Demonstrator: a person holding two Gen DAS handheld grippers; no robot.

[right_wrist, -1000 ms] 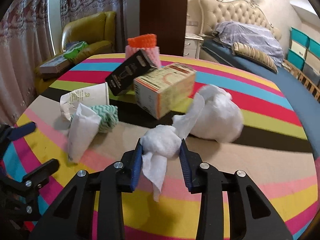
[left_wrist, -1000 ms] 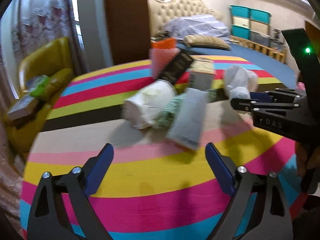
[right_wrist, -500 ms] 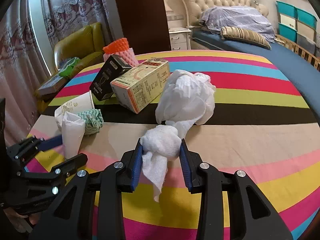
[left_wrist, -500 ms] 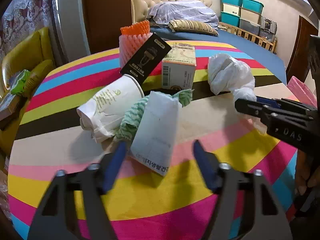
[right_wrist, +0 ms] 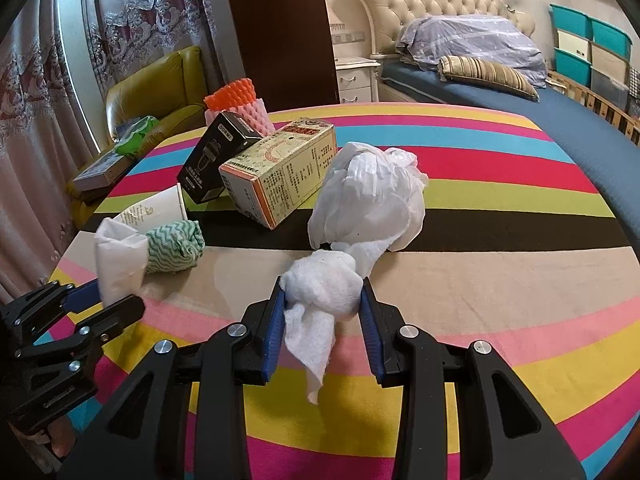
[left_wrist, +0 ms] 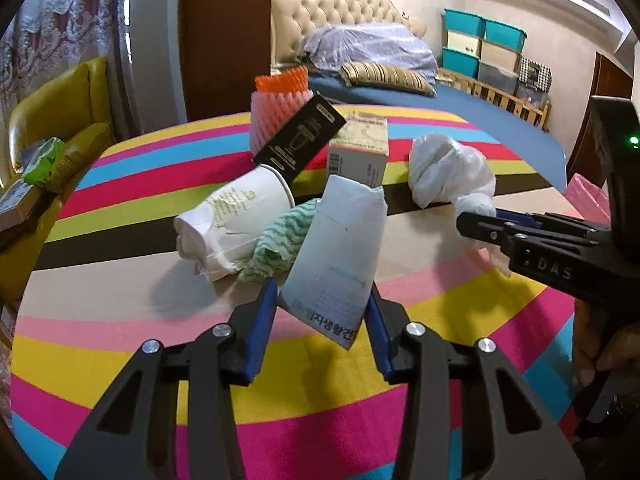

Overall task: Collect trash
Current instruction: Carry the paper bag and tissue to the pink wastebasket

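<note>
At lower centre of the left wrist view, the left gripper has its 2 blue pads clamped on the near end of the white paper packet, whose long axis leans up and away toward the crumpled paper cup and green patterned cloth just behind it. Further right in that frame the white plastic bag lies on the striped table, its knotted tail reaching the right gripper. Across in the right wrist view, the right gripper grips the knotted tissue wad at lower centre, the bag touching just behind. Judging by this, both loads can lift toward the near table edge, where bare cloth leaves room; no bin shows
</note>
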